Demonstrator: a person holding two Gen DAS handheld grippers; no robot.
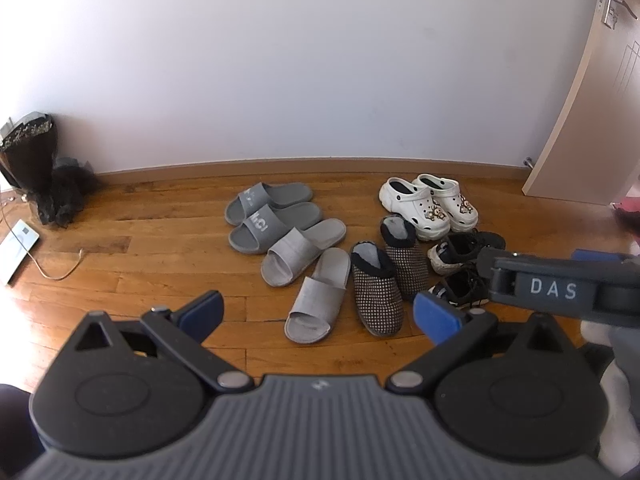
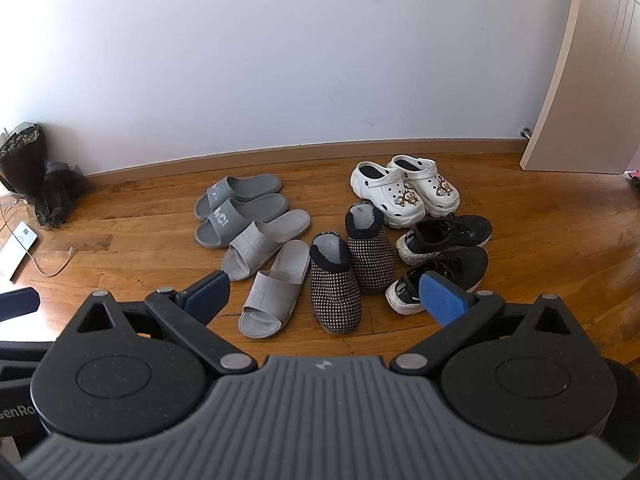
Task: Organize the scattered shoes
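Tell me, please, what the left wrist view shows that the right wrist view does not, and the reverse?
Only the left wrist view shows the door handle and the right gripper's body marked DAS, which hides part of the black sneakers. Only the right wrist view shows both sneakers unobstructed, side by side. Both views show the dark grey slides, light grey slides, dotted slippers, white clogs and each gripper open.

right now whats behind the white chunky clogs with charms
Behind the white chunky clogs with charms only bare wooden floor, the wooden baseboard and the white wall show; nothing appears hidden there.
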